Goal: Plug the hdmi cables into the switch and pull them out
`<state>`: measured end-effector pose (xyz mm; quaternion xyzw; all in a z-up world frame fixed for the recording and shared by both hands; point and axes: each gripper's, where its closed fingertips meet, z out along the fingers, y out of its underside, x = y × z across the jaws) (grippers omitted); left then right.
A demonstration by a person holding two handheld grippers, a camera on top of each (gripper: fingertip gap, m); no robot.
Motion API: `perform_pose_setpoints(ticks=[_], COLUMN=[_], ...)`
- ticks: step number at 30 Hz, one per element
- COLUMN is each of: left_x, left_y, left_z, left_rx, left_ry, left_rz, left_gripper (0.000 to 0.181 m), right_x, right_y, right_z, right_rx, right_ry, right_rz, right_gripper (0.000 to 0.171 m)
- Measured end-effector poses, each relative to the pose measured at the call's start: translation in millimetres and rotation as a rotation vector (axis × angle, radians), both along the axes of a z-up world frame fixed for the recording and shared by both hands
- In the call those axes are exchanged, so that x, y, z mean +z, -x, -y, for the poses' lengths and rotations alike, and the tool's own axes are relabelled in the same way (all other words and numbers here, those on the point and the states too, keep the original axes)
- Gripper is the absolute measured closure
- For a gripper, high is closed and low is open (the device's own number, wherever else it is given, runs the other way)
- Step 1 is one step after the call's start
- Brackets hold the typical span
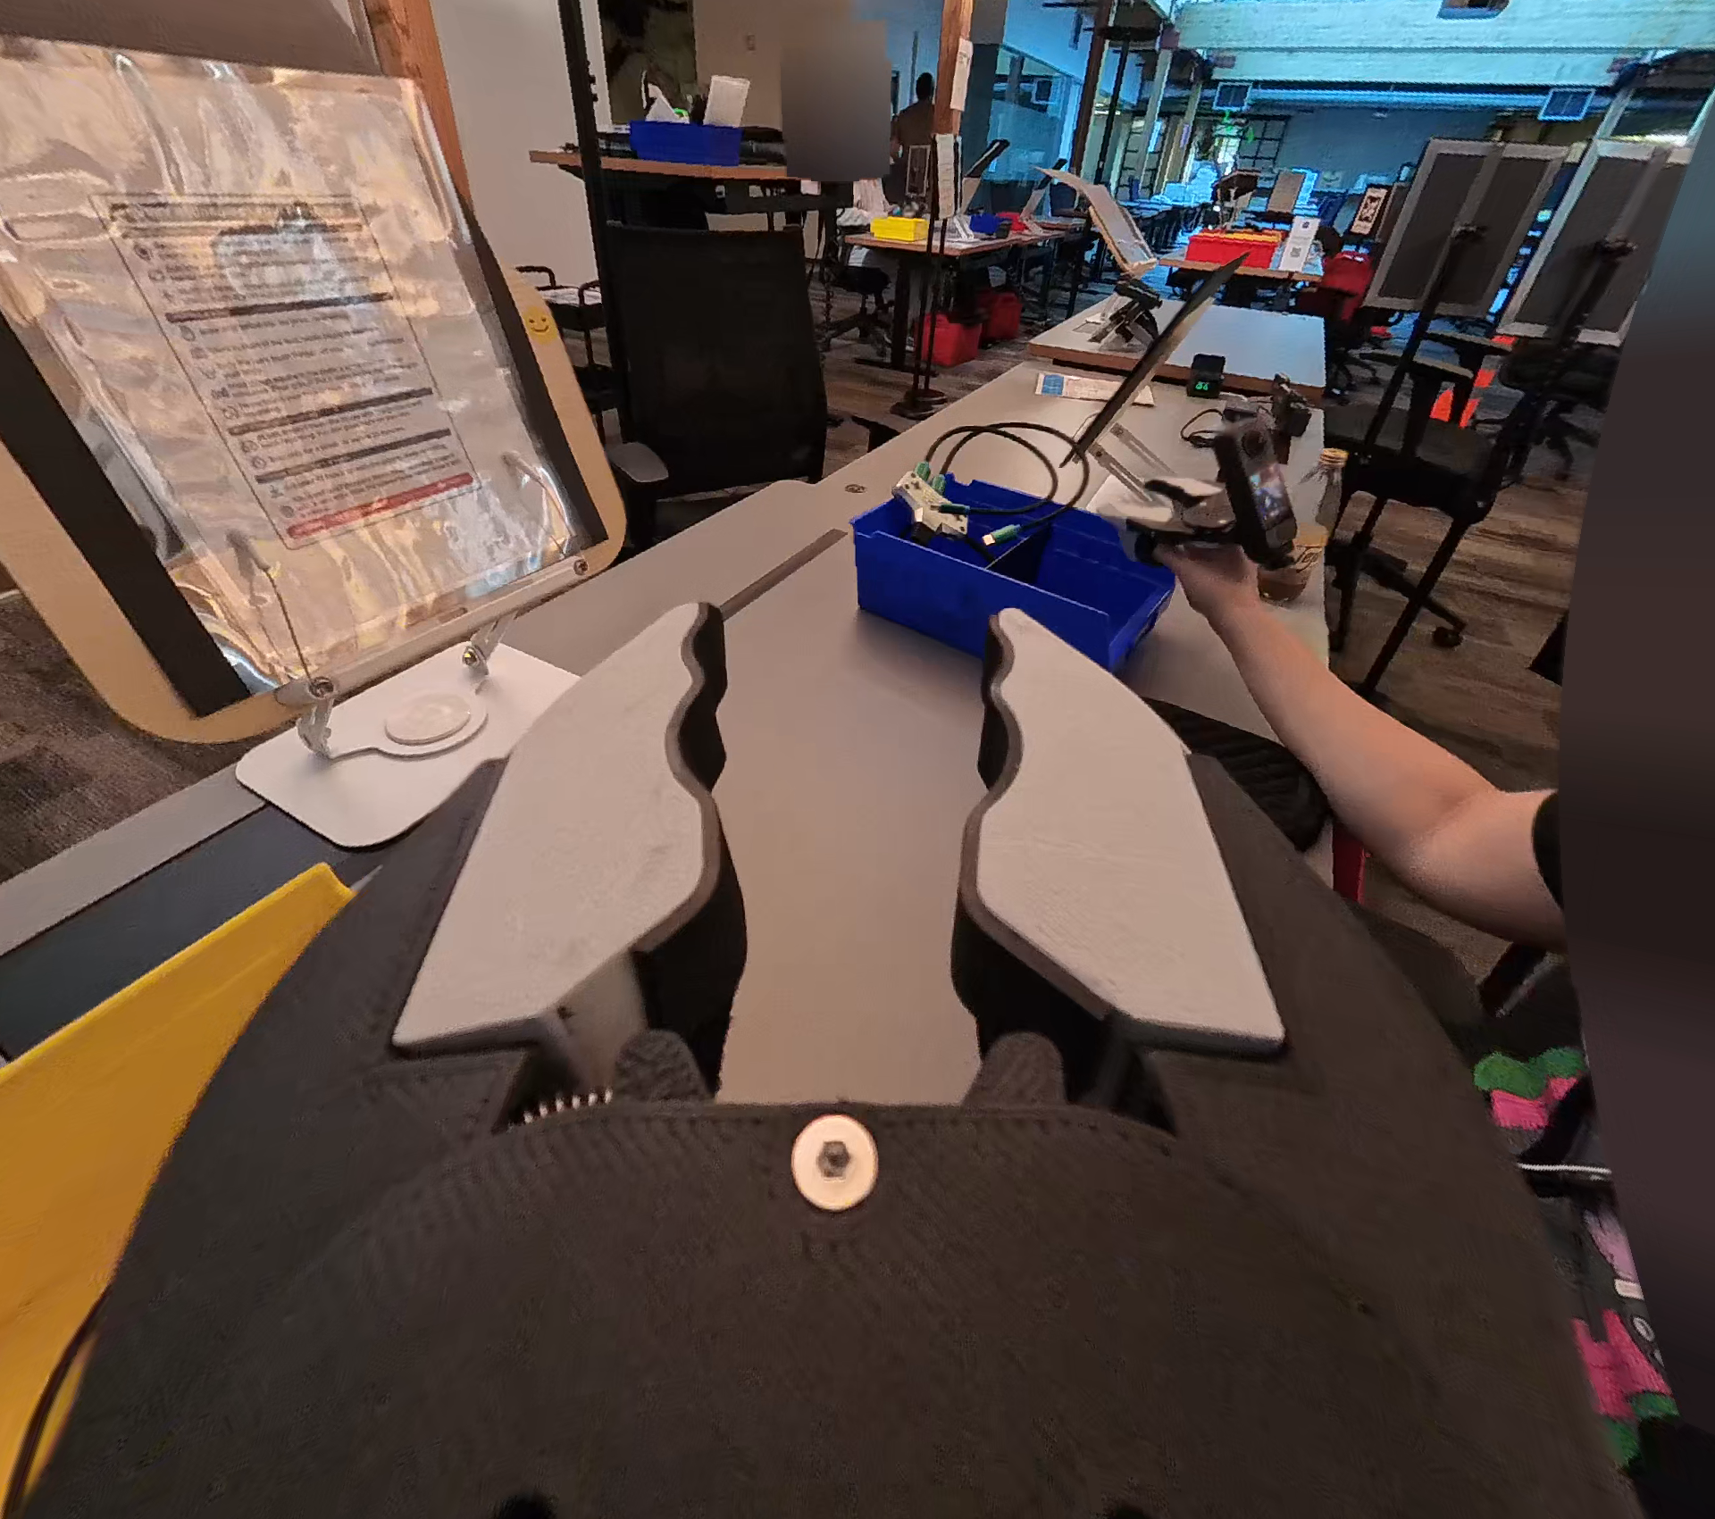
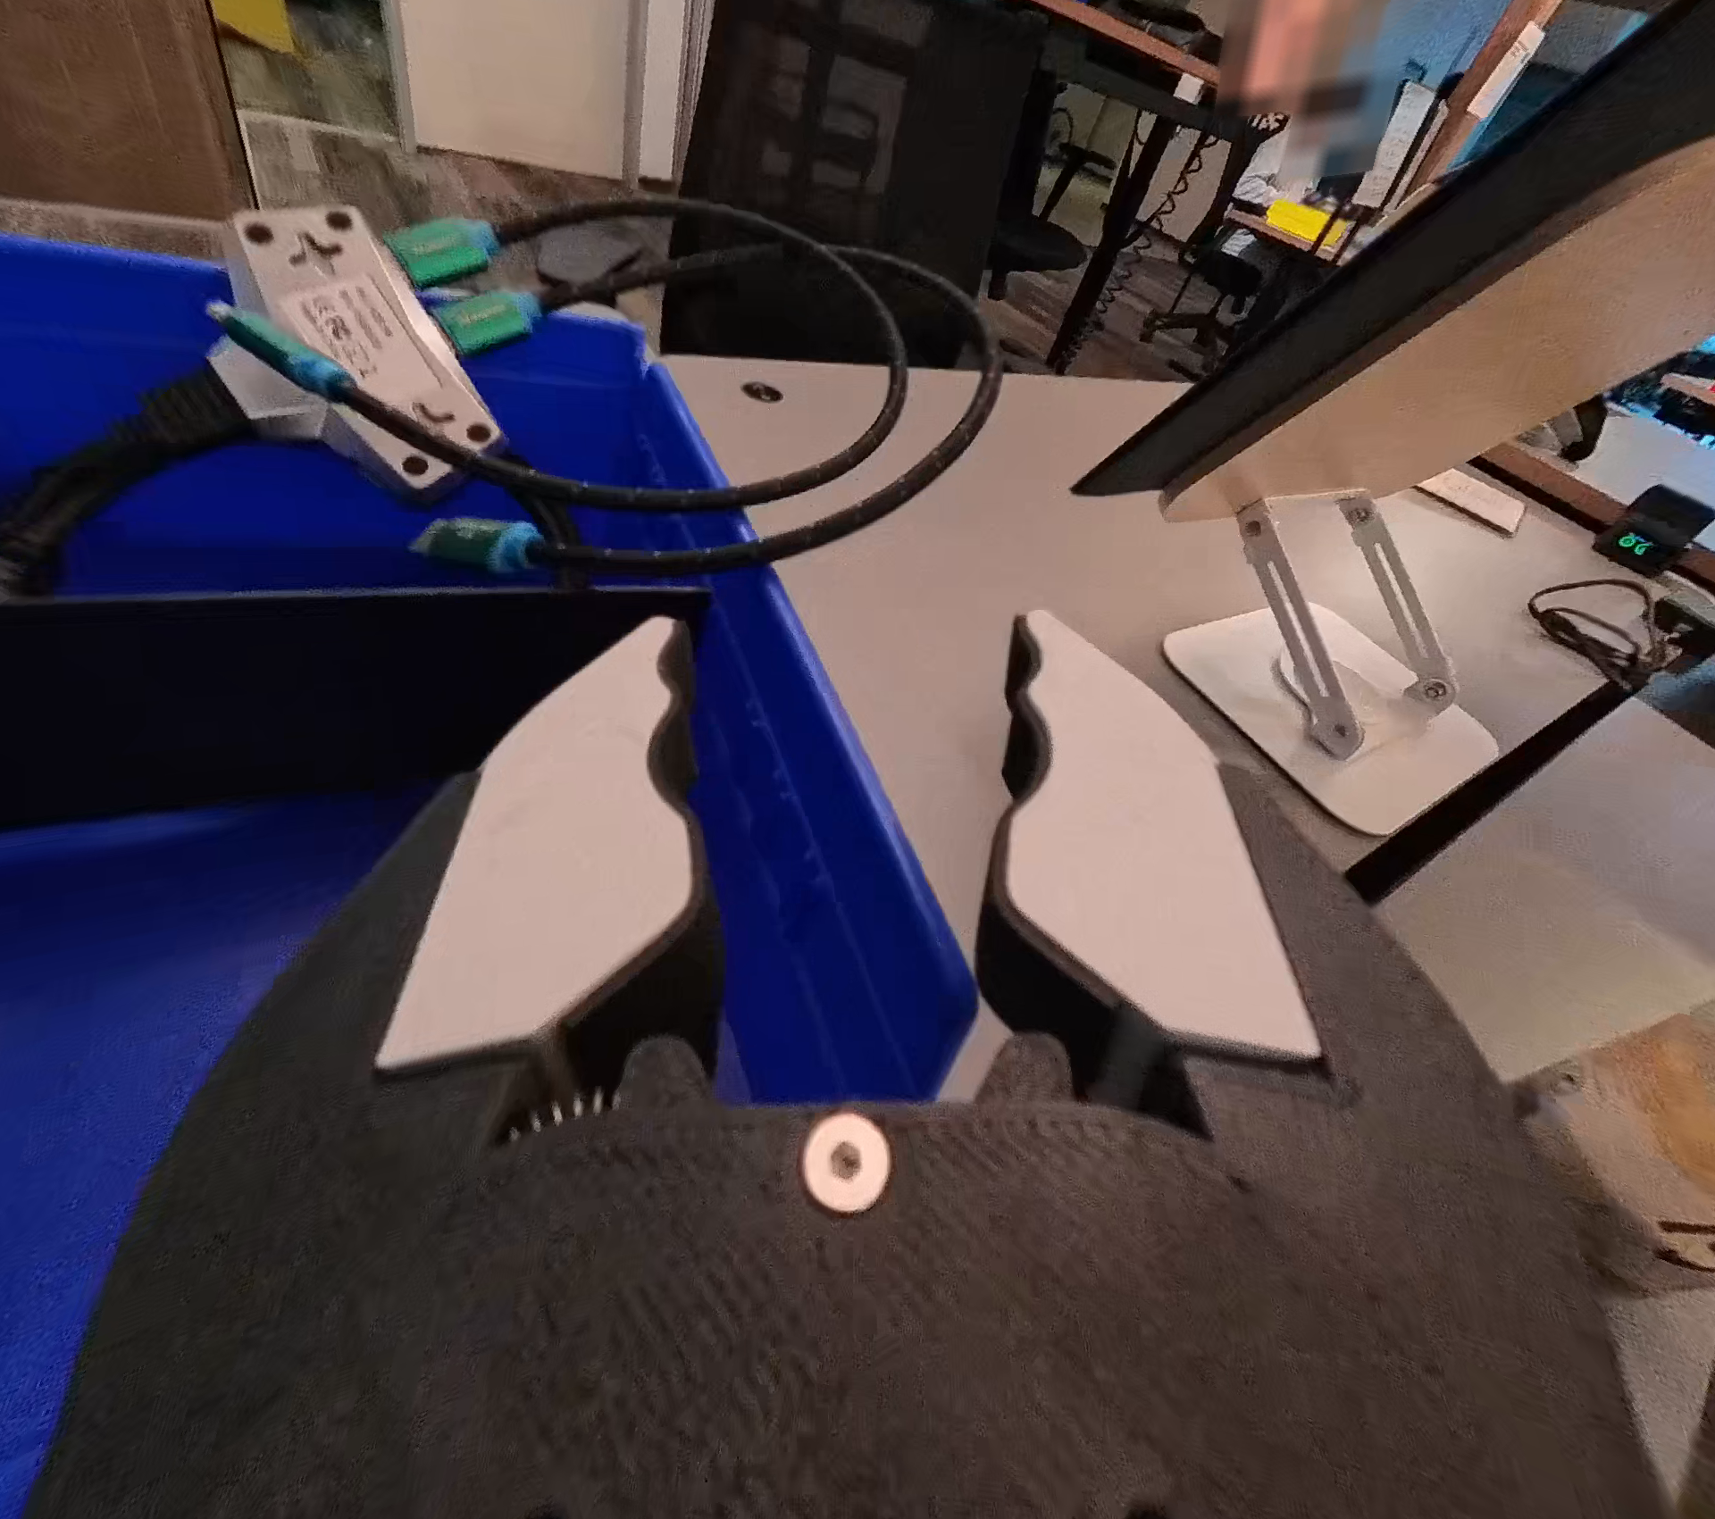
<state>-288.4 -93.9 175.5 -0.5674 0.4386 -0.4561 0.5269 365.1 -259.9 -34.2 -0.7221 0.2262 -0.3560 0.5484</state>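
Observation:
A silver HDMI switch point(image 2: 357, 343) rests tilted on the far rim of a blue bin point(image 2: 817, 732), bottom face up. Two black braided cables with green plugs point(image 2: 436, 250) are plugged into its far side. Two more green plugs point(image 2: 478, 542) lie loose at the switch and in the bin. The switch also shows in the left wrist view point(image 1: 923, 500), in the bin point(image 1: 974, 593). My right gripper point(image 2: 849, 658) is open and empty over the bin's near right wall. My left gripper point(image 1: 849, 644) is open and empty above the grey table, short of the bin.
A board on a white stand point(image 1: 278, 380) with a laminated sheet stands at the table's left. A second tilted board on a stand point(image 2: 1346, 667) is right of the bin. A black divider point(image 2: 325, 677) splits the bin. Chairs and desks fill the room behind.

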Motion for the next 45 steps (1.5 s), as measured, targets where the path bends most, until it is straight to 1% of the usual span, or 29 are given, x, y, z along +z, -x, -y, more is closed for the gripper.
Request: perform_pose_setpoints(ticks=[2, 4, 5, 7, 9, 11, 13, 14, 16, 17, 18, 20, 22, 23, 26, 28, 29, 32, 34, 36, 39, 42, 43, 45], left_x=[-3.1, -9.5, -12.9, -20.6, -35.1, -57.3, -80.9, -94.8, -129.0, -146.3, -161.9, -188.1, -207.8, -212.9, -215.8, -223.1, -231.5, -256.4, -264.9, -274.6, -283.9, -292.2, -294.6, -296.3], left_y=[-0.2, 5.4, 11.5, 30.5, 55.9, 82.1, 103.0, 109.5, 114.8, 116.2, 116.4, 112.6, 103.5, 94.3, 60.8, 52.1, 53.3, 60.6, 60.1, 64.7, 64.7, 64.8, 64.8, 62.6], left_z=[-5.2, -11.3, -16.4, -30.0, -44.2, -56.8, -66.8, -69.4, -67.1, -63.7, -61.0, -56.0, -48.1, -44.3, -32.5, -25.5, -24.3, -34.4, -35.2, -36.4, -34.5, -34.9, -34.9, -32.3], left_rx=[0.009, 0.050, 0.094, 0.223, 0.372, 0.511, 0.613, 0.634, 0.606, 0.576, 0.544, 0.465, 0.345, 0.259, -0.011, -0.103, -0.115, -0.063, -0.064, -0.041, -0.052, -0.051, -0.052, -0.077], left_ry=[0.023, 0.039, 0.036, 0.033, 0.061, 0.119, 0.185, 0.228, 0.347, 0.406, 0.458, 0.545, 0.609, 0.597, 0.498, 0.498, 0.525, 0.605, 0.666, 0.697, 0.744, 0.805, 0.829, 0.884], left_rz=[-0.008, -0.044, -0.065, -0.112, -0.190, -0.301, -0.418, -0.480, -0.622, -0.700, -0.769, -0.867, -0.943, -0.957, -0.914, -0.928, -0.966, -1.073, -1.095, -1.147, -1.174, -1.193, -1.194, -1.181], left_gripper=[0.128, 0.126, 0.125, 0.123, 0.120, 0.118, 0.118, 0.122, 0.127, 0.130, 0.130, 0.131, 0.133, 0.134, 0.131, 0.130, 0.130, 0.130, 0.133, 0.133, 0.133, 0.139, 0.145, 0.151], right_x=[-2.9, 15.0, 28.2, 61.3, 102.5, 147.7, 190.4, 209.3, 241.0, 253.4, 263.6, 278.0, 281.8, 275.9, 253.7, 242.0, 240.9, 246.1, 247.1, 247.6, 251.5, 256.0, 257.4, 259.5], right_y=[3.3, 14.6, 24.6, 48.2, 78.4, 114.1, 147.6, 163.9, 193.7, 207.0, 218.6, 235.8, 245.1, 248.5, 253.4, 256.1, 254.7, 245.6, 243.1, 239.9, 235.0, 231.5, 230.1, 226.3], right_z=[2.6, 2.1, -1.8, -11.7, -25.3, -40.0, -53.5, -60.6, -74.5, -80.7, -86.4, -96.9, -109.5, -117.2, -142.7, -153.3, -154.8, -152.6, -150.6, -148.1, -141.8, -134.5, -132.3, -129.1], right_rx=[0.016, 0.059, 0.109, 0.215, 0.336, 0.464, 0.572, 0.634, 0.756, 0.816, 0.871, 0.967, 1.046, 1.082, 1.160, 1.199, 1.196, 1.142, 1.122, 1.103, 1.089, 1.093, 1.092, 1.082], right_ry=[0.052, 0.007, -0.038, -0.126, -0.205, -0.280, -0.357, -0.389, -0.440, -0.462, -0.486, -0.542, -0.594, -0.597, -0.566, -0.511, -0.510, -0.557, -0.547, -0.538, -0.558, -0.592, -0.601, -0.618], right_rz=[0.028, 0.058, 0.052, 0.042, 0.054, 0.091, 0.127, 0.136, 0.134, 0.130, 0.128, 0.128, 0.099, 0.062, -0.033, -0.098, -0.102, -0.054, -0.028, -0.010, -0.004, -0.010, -0.008, -0.001], right_gripper=[0.102, 0.103, 0.103, 0.104, 0.103, 0.103, 0.104, 0.104, 0.104, 0.104, 0.105, 0.108, 0.113, 0.113, 0.112, 0.111, 0.112, 0.115, 0.115, 0.115, 0.116, 0.117, 0.117, 0.119])
